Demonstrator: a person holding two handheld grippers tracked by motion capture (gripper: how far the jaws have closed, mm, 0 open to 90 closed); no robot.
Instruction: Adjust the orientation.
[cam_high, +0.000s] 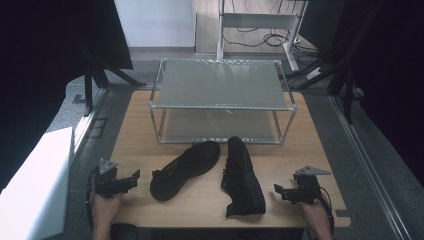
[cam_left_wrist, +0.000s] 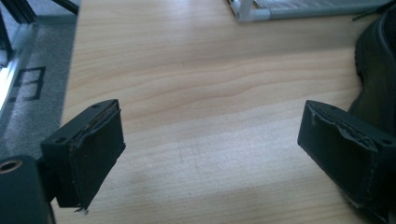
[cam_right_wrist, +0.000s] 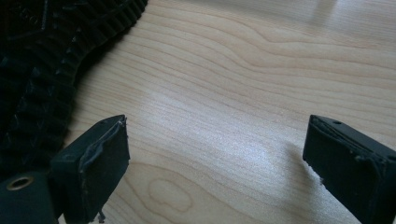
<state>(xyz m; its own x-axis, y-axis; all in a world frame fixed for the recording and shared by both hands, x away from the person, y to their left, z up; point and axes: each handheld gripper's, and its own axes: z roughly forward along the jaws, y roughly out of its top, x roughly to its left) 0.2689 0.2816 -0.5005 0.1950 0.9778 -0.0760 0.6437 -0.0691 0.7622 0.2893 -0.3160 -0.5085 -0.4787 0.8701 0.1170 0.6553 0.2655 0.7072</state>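
High view, counter: a wooden counter (cam_high: 135, 130) carries a metal-framed two-level shelf rack (cam_high: 222, 100) at its far side and two black shoes in front of it.
High view, left shoe: the left shoe (cam_high: 184, 169) lies slanted, its toe pointing toward the rack, its heel toward the person's left.
High view, right shoe: the right shoe (cam_high: 243, 176) lies on its side, running from just in front of the rack toward the near edge; the two shoes come close together at their far ends.
High view, left tongs: the left tongs (cam_high: 133, 177) sit at the near left corner of the counter, held in a hand, jaws aimed at the left shoe and near it, not touching.
High view, right tongs: the right tongs (cam_high: 278, 191) sit at the near right, jaws aimed at the right shoe, just beside it.
Left gripper view, tongs: the jaws stand wide apart, released, with bare wood between them.
Left gripper view, shoe: the left shoe's dark side (cam_left_wrist: 378, 70) shows at the right edge, behind the right-hand jaw; a corner of the rack (cam_left_wrist: 252, 14) is at the top.
Right gripper view, tongs: the jaws are spread wide, released, over bare counter (cam_right_wrist: 261, 93).
Right gripper view, shoe: the ribbed black sole of the right shoe (cam_right_wrist: 42, 60) fills the upper left, above the left-hand jaw.
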